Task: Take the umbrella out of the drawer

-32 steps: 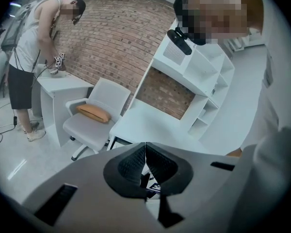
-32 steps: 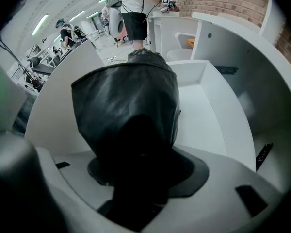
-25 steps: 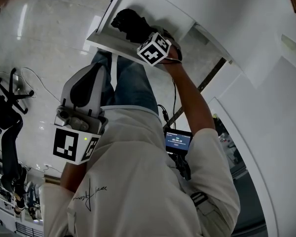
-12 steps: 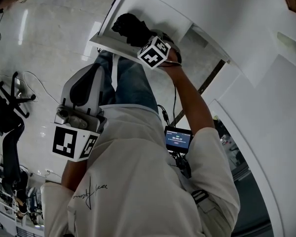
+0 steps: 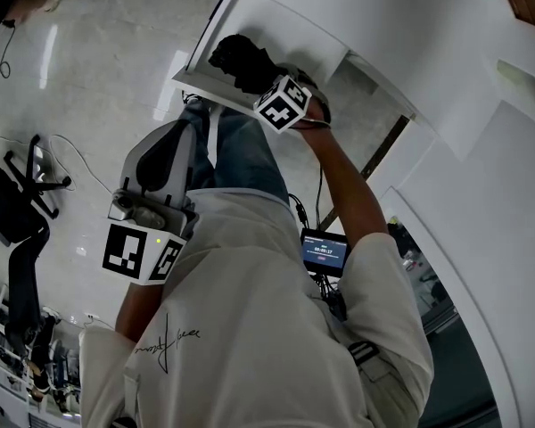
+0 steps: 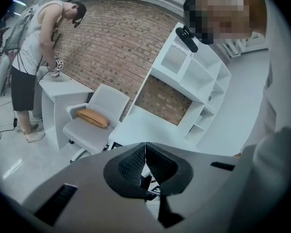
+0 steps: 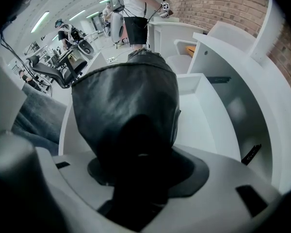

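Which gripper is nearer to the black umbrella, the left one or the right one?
Right. The right gripper is shut on the umbrella at the open drawer; the left gripper, jaws together and empty, is held back beside the person's body.

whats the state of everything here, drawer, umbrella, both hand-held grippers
drawer, open
umbrella, folded, clamped in the right hand-held gripper
right hand-held gripper, shut on the umbrella
left hand-held gripper, shut, empty
screen at the person's waist, lit

Black folded umbrella (image 5: 239, 59) over open white drawer (image 7: 200, 116).
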{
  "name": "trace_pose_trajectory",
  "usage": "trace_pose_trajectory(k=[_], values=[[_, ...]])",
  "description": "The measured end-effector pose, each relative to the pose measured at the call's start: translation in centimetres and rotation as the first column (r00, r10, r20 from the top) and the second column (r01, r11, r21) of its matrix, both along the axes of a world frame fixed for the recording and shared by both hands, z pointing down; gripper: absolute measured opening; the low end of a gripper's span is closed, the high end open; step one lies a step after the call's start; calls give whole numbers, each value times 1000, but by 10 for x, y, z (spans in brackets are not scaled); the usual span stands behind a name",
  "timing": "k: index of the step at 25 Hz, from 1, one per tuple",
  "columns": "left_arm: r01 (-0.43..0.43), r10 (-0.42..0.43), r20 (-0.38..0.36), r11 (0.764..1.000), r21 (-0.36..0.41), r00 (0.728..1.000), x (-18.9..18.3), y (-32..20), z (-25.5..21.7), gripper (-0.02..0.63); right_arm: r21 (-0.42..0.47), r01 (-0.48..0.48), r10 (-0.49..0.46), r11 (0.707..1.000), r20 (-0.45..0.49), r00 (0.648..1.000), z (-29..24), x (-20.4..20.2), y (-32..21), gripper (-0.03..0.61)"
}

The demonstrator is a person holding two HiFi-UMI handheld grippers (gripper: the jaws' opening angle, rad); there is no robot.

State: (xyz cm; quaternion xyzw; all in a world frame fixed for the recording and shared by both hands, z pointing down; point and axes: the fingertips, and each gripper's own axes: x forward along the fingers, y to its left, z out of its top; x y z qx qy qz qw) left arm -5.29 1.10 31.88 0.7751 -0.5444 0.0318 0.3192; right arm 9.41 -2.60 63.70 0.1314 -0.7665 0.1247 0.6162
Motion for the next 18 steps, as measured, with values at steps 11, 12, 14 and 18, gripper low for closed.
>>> trace_pose_trajectory(k=[11, 12, 14, 18], values=[[-31, 31, -9, 999, 24, 999, 3, -4, -11, 17, 9, -6, 6, 1000, 2, 1000, -13, -4, -3, 236], [-33, 33, -10, 999, 26, 999, 3, -5, -12, 17, 8, -6, 6, 1000, 3, 1000, -15, -3, -2, 236], [-37, 38, -11, 999, 31, 999, 4, -5, -13, 17, 8, -7, 7, 1000, 3, 1000, -18, -2, -1, 236], [-48, 49, -13, 998, 43, 999, 3, -6, -17, 17, 18, -14, 15, 1000, -5, 1000, -21, 2, -1, 236]])
